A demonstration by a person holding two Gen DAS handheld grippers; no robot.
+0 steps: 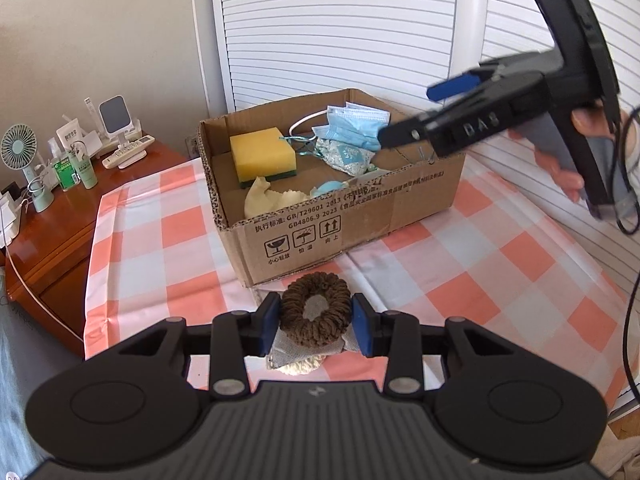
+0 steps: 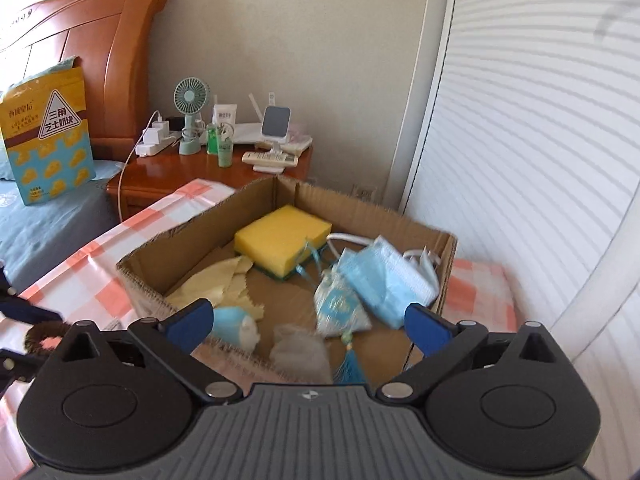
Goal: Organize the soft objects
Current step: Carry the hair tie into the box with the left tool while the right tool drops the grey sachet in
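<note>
On a checked pink-and-white cloth point(image 1: 160, 240), just in front of a cardboard box point(image 1: 360, 216), the left gripper point(image 1: 316, 322) clamps its blue pads against both sides of a brown knitted ring point(image 1: 316, 312), which sits on a pale cloth pad point(image 1: 296, 364). Above the box, the right gripper point(image 2: 308, 320) (held by a person's hand) stands wide and empty, over a yellow sponge point(image 2: 280, 236), blue face masks point(image 2: 384, 272), a patterned sachet point(image 2: 340, 308), a cream cloth point(image 2: 216, 280) and a blurred grey item point(image 2: 300, 348).

Both wrist views face down, near; share cardboard box point(image 1: 320, 216) point(image 2: 192, 240).
</note>
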